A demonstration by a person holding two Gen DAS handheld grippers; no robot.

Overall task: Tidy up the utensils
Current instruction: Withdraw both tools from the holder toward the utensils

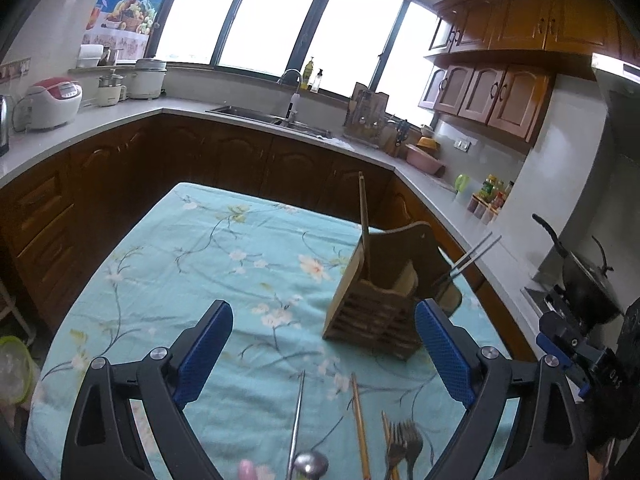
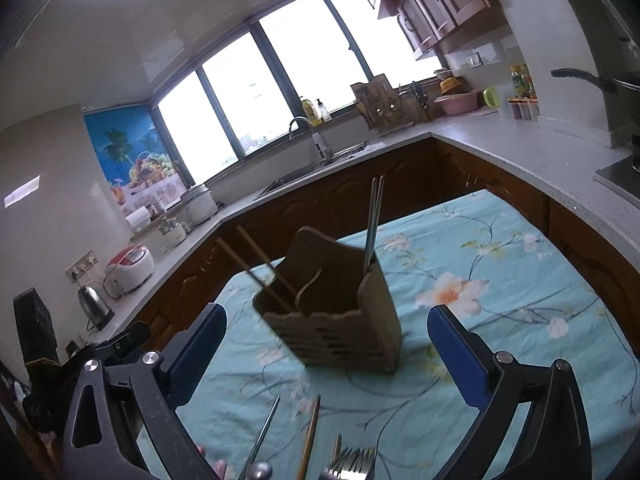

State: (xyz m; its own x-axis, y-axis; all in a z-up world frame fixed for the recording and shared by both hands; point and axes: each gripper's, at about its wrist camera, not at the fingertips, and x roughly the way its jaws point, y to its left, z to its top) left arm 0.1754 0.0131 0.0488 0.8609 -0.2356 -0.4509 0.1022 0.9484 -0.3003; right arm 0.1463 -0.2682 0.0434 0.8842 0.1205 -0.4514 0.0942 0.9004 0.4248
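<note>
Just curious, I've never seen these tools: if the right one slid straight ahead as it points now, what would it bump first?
Probably the wooden holder, standing on the table dead ahead between the open jaws of the right gripper; depth is hard to judge.

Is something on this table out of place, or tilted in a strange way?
Yes. Several utensils lie loose on the floral tablecloth in front of the wooden holder: a metal chopstick, a wooden chopstick, forks and a spoon. Both claws are open and empty.
</note>
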